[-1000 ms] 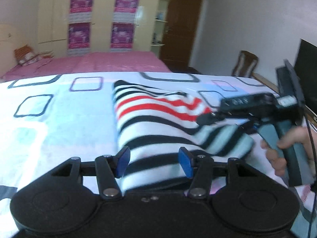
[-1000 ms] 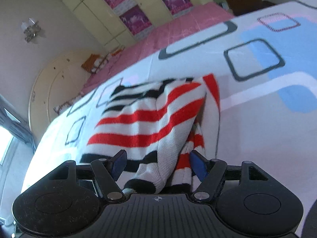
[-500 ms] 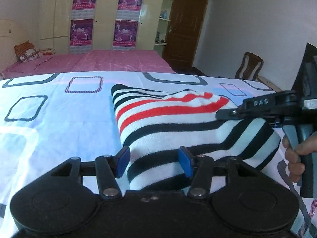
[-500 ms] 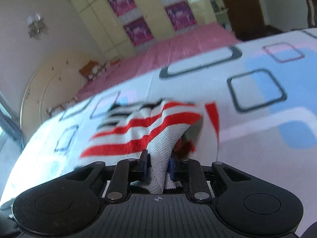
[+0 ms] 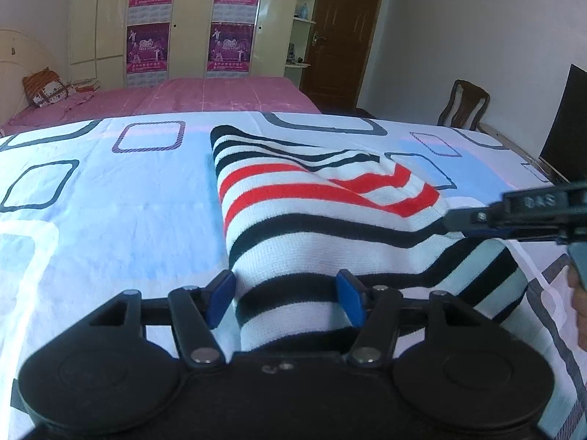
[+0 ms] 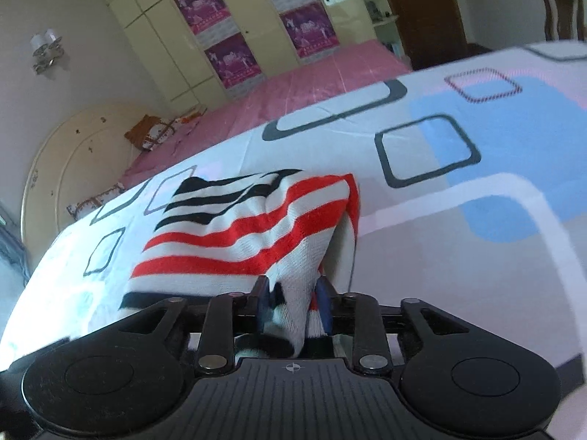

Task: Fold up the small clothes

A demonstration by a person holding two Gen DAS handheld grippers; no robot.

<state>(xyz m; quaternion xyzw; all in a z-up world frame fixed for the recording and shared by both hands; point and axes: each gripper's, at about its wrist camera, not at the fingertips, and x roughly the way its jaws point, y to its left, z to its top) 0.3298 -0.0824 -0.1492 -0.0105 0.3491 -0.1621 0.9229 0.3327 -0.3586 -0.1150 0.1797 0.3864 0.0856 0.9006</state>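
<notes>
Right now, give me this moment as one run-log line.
step: fold in progress | left gripper: jaws open around striped sweater edge | right gripper: jaws shut on sweater fold | surface: patterned sheet

Sweater (image 5: 312, 227) lies on the bedsheet (image 5: 110, 220), wardrobe (image 5: 183, 18) behind

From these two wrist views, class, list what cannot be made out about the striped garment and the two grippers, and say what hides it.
- Striped garment: its near hem, left wrist view, hidden behind the left gripper.
- Pinched fold: the layers under it, right wrist view, lie in shadow above the right gripper.
- Garment type: folded over, no sleeves or neckline visible.
- Hand on the right gripper: left wrist view, cut off by the right edge.
</notes>
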